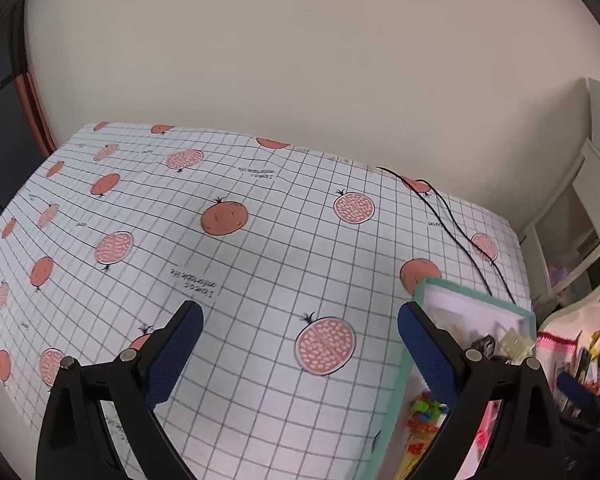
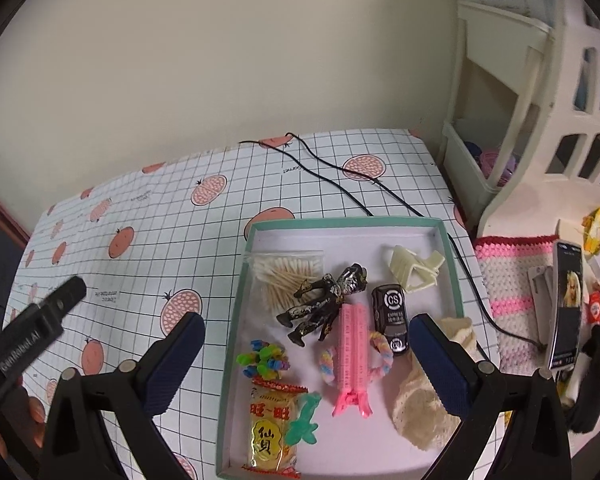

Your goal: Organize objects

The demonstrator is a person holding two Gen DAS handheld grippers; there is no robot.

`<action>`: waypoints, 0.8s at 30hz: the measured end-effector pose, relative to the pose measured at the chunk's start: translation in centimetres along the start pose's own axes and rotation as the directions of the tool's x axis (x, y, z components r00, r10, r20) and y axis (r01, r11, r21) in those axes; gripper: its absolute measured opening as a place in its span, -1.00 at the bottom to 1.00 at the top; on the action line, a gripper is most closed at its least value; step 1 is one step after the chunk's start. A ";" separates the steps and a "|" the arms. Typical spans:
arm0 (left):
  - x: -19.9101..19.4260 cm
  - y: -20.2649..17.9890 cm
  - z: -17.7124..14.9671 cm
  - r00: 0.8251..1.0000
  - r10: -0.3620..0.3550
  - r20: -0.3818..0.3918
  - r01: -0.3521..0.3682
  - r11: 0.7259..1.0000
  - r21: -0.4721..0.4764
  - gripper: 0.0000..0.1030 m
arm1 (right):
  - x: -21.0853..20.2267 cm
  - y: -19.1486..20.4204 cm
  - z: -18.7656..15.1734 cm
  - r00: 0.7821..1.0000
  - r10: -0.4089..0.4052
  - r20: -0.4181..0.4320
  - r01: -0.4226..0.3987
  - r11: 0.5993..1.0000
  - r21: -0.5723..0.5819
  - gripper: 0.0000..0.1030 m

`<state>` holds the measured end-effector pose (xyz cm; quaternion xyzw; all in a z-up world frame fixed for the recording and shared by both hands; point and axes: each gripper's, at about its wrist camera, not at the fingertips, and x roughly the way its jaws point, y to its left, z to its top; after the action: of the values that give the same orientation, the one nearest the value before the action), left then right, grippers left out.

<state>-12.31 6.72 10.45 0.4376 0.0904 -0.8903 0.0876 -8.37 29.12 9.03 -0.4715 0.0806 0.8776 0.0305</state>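
Mint-green cardboard tray (image 2: 452, 258) with a white floor held the small things together: bagged cotton swabs (image 2: 286, 276), pink plastic hair clip (image 2: 353, 356), cream knit (image 2: 420, 408). Either sorting was done or unpacking pending (undecidable). Both grippers, left (image 1: 300, 344) and right (image 2: 306, 344), hovered spread, empty, above the gridded tablecloth (image 2: 140, 200).

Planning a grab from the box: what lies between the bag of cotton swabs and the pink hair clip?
In the right wrist view, a black and silver toy figure sprawls between the clear cotton swab bag and the long pink hair clip.
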 end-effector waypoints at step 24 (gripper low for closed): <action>-3.8 2.9 -6.9 0.999 0.012 -0.052 -0.005 0.993 0.114 0.90 | -3.1 0.2 -8.0 0.995 -0.092 0.039 0.091 0.996 0.020 1.00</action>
<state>-4.11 5.80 9.07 0.4655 0.0397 -0.8818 0.0638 -0.09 27.63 7.29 -0.4566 0.0660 0.8839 0.0765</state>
